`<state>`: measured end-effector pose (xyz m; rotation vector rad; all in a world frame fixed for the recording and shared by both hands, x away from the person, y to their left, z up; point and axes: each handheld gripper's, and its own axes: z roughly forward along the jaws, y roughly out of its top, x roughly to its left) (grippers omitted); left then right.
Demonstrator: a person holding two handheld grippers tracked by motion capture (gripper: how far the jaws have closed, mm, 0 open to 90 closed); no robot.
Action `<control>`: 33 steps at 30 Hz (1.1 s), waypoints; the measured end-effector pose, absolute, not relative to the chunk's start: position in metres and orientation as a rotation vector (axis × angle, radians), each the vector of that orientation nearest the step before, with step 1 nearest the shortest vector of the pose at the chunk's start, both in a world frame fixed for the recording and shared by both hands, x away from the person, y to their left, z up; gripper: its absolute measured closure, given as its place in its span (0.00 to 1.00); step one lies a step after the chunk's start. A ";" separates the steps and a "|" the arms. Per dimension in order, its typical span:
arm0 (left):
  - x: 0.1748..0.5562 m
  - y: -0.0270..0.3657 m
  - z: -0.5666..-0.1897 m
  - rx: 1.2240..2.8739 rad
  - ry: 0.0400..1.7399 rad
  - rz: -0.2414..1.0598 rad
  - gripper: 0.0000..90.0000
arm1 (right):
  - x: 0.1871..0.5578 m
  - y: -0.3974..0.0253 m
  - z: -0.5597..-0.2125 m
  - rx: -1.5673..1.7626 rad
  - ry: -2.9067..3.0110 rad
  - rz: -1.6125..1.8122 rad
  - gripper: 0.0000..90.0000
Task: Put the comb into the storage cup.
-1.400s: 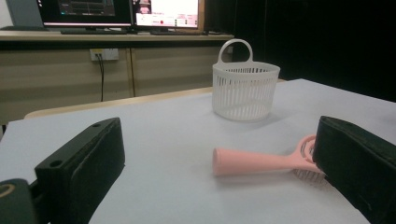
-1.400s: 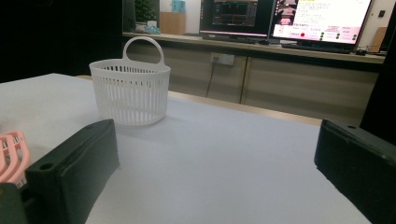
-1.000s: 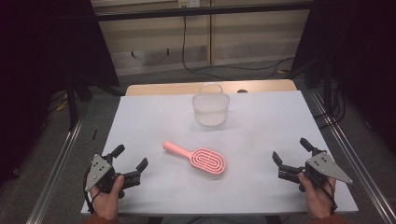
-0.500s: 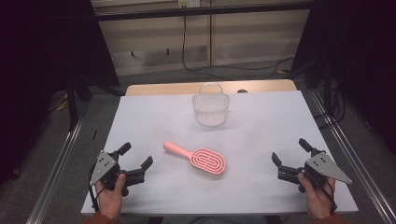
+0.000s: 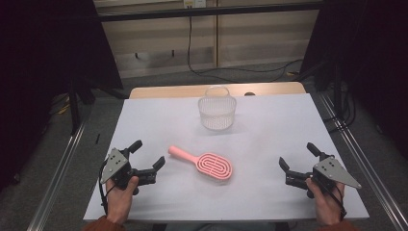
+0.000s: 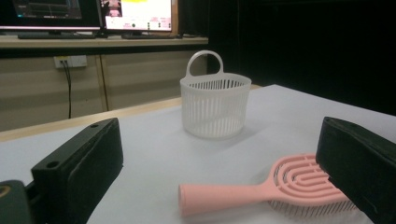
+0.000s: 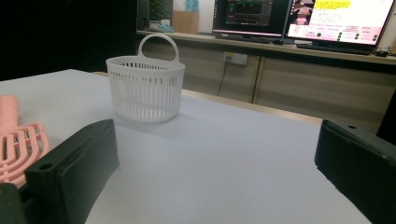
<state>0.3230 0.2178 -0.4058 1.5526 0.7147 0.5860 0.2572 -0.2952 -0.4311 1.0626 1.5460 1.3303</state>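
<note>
left gripper [image 5: 146, 159] jaws wide, empty; approach step. next i close on pink brush [image 5: 204, 164] handle at my 3 o'clock.

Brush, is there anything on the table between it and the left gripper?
Nothing visible. The left gripper sits open just left of the pink brush, with bare white table between its jaws and the handle. The left gripper view shows the handle lying free ahead.

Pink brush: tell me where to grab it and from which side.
Grip the brush by its handle, probably with the open left gripper coming from the left: the narrow handle lies flat pointing toward it, and fits between the jaws.
</note>
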 end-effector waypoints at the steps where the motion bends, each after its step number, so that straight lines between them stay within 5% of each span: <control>1: 0.323 0.218 -0.406 1.553 0.715 0.586 0.01 | 0.257 -0.295 -0.431 1.063 1.549 1.327 0.00; 33: 0.369 0.166 -0.392 1.588 0.583 0.536 0.04 | 0.257 -0.294 -0.431 1.055 1.545 1.341 0.00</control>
